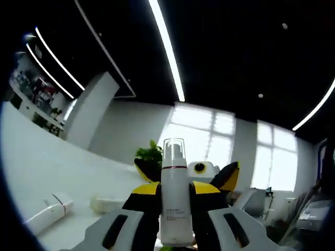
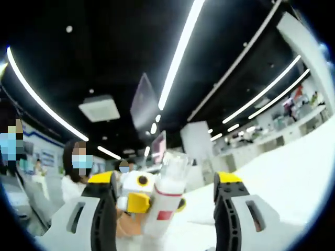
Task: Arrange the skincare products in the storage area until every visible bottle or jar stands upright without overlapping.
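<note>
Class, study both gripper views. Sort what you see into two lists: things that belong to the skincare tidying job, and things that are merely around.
Belongs to the job:
- white pump bottle, upright between the left gripper jaws
- lying white tube
- small white item on the white table
- right gripper

Merely around:
- green plant
- windows
- ceiling light strips
- people in the background

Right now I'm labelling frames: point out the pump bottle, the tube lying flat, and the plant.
pump bottle (image 1: 174,201), left gripper view, on its white body.
lying tube (image 1: 48,214), left gripper view, mid-body.
plant (image 1: 150,155), left gripper view, on its leaves.
</note>
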The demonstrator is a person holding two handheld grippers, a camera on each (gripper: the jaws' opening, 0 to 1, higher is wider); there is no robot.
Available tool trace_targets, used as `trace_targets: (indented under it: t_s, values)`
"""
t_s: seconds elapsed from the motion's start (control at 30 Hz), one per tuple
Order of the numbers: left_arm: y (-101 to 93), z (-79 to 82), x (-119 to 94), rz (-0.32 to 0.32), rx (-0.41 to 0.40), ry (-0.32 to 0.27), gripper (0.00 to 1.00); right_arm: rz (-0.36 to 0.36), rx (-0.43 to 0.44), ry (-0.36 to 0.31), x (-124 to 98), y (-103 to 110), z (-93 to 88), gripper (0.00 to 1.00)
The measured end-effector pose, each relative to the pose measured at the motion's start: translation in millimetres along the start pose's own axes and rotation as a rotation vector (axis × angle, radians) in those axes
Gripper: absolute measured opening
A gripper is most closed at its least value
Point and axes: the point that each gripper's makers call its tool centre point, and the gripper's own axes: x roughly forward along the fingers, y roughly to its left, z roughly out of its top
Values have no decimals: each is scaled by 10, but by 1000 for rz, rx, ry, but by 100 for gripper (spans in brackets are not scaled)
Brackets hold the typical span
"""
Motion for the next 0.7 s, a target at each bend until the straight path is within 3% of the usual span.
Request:
trace_targets:
  t_s: [0.17,0.33,0.7]
  values:
    - [47,2,-9,19,5,1,21,27,71,-11,-5,1,-24,64]
    - [67,-28,-15,27,5,12,21,35,51,29,-49,44,-107,55]
    - [5,-77,-48,-8,-55,19,22,53,90,28,-80,63,-162,43]
